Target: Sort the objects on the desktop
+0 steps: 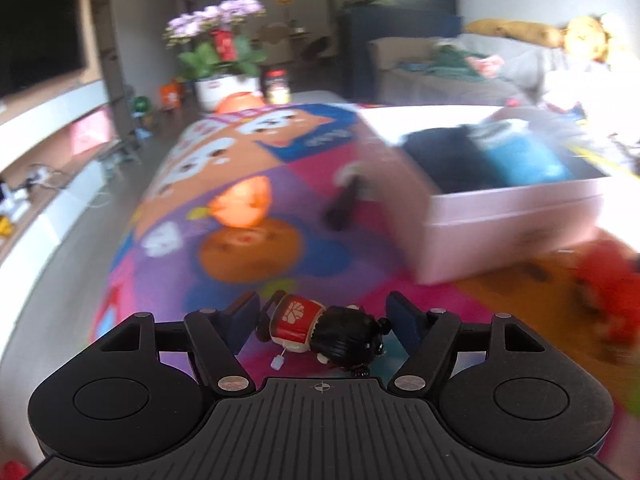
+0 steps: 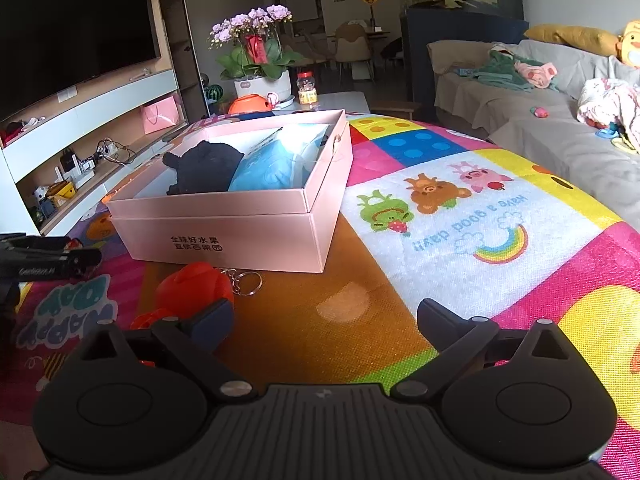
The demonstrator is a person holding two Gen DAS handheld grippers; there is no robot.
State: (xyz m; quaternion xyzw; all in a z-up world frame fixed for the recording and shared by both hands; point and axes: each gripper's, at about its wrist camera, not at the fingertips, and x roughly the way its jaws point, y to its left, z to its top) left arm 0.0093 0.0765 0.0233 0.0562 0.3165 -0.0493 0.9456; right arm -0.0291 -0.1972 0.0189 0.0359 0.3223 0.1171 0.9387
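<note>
While wind-up doll lies crosswise betw L gripper pads, pinched; R gripper spread, empty, pink box ahead.

Daylit and bright from the right, glaring white there in the left wrist view, smeared by motion blur. Sharp in the right wrist view. Fisheye-bent at edges.

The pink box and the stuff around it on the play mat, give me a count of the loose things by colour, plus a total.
Black: 2, the cloth bundle in the pink box and the black-haired doll between the left hand-held gripper's fingers.
Blue: 1, the packet in the box.
Red: 1, the toy with a keyring.
Total: 4.
</note>
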